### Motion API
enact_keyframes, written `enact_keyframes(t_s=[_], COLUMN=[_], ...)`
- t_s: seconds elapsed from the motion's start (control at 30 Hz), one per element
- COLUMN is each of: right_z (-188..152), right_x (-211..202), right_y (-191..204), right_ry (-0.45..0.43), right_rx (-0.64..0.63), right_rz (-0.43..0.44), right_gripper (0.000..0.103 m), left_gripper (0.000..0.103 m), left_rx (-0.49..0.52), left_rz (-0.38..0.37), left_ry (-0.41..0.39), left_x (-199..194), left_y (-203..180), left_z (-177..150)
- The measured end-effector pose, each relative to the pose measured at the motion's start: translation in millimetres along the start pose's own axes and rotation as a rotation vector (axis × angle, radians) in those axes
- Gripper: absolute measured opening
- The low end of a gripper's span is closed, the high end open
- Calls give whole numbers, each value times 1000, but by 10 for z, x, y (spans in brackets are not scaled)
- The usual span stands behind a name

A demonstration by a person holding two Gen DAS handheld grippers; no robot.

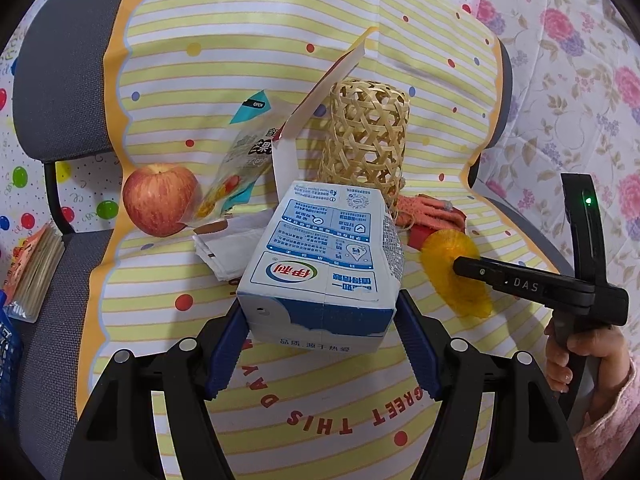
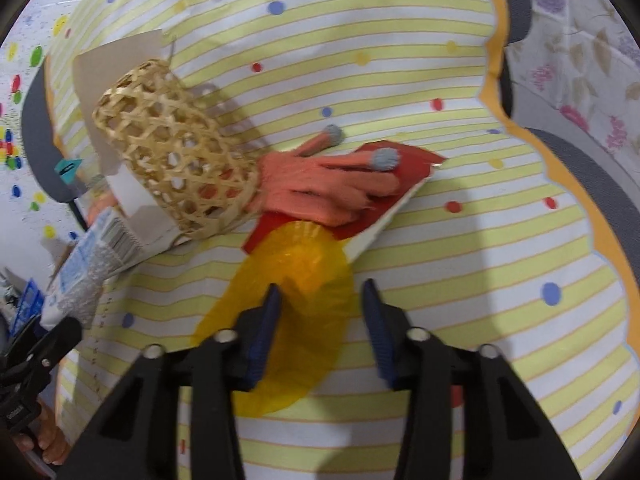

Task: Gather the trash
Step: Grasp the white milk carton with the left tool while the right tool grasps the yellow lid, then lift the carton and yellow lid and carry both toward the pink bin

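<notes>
Milk carton (image 1: 320,276): white and blue printed cardboard box with crisp folded edges, a silvery embossed strip along one side and a barcode panel; it sits tilted, lifted between the left tongs over the striped cloth.
Left gripper (image 1: 322,340): black plastic arms with ribbed blue pads (image 1: 224,350); the pads press on both lower sides of the milk carton, so it is gripping it.
Orange wrapper (image 2: 280,320): thin, translucent amber film, round with a pleated fan-like rim; it lies flat on the cloth, its far edge overlapping the red card.
Right gripper (image 2: 322,316): same black arms and ribbed blue pads; jaws apart, one pad over the orange wrapper, the other over bare cloth, nothing pinched.
Woven basket (image 1: 366,140): pale bamboo strips in an open hexagonal lattice, cylinder shaped, standing just behind the carton.
Glove (image 2: 332,184): salmon knitted fabric with grey fingertips, lying on a red card (image 2: 404,160).
Apple (image 1: 160,198): smooth, red-streaked, round, left of the carton.
Snack bag (image 1: 240,160): glossy clear plastic, crumpled, leaning against the apple.
Tablecloth (image 1: 280,40): yellow and white stripes with coloured dots, scalloped orange border.
</notes>
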State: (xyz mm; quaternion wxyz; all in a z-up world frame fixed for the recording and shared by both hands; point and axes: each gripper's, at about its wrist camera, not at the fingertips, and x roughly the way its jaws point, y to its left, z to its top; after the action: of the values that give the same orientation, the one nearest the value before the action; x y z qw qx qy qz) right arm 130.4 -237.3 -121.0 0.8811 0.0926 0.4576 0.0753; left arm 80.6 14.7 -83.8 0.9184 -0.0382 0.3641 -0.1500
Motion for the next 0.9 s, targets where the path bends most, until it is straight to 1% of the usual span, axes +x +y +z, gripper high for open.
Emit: enact_keyframes(t_s=[0.03,0.07,0.1,0.13,0.17,0.27,0.3,0.4,0.57,0.7,0.77,0.9], right_z=[-2,-12,-25,-47,-70,-137,-177,-279,-512,-722,-843,-1038], right_x=[4,-13,-45,-119,-214,-535,-690,-1022,-1309,-1431,-1519,-1688], right_y=[28,69,98,141,178,246,282,335,311,296,273,177], right_ry=[5,4,-2,-20,-40,-102,-131,-174,-179,-183,-197,-213], right_rx=[-9,-23,-31,-43,-55,-81,-99,-130,-134,-125,-116,-84], right_rz=[4,9,13,17,21,27,13,-11,-35,-51,-70,-79], right_gripper=[20,14,12,4,3,2,2,2,2,2,2,2], left_gripper=[71,71,71,71,71,71,71,71,71,71,71,71], left_rx=[0,1,5,10,14,14,15,23,38,52,67,106], left_rz=[0,1,4,6,7,2,-1,-15,-44,-65,-80,-111], left_ry=[-2,-4,-7,-13,-18,-36,-43,-56,-59,-59,-60,-64], left_x=[-20,-37,-64,-105,-147,-271,-316,-435,-603,-715,-774,-863], left_y=[-13,-17,-31,-46,-61,-111,-134,-236,-416,-557,-650,-849], left_z=[-6,-10,-17,-26,-33,-53,-68,-132,-283,-420,-500,-634])
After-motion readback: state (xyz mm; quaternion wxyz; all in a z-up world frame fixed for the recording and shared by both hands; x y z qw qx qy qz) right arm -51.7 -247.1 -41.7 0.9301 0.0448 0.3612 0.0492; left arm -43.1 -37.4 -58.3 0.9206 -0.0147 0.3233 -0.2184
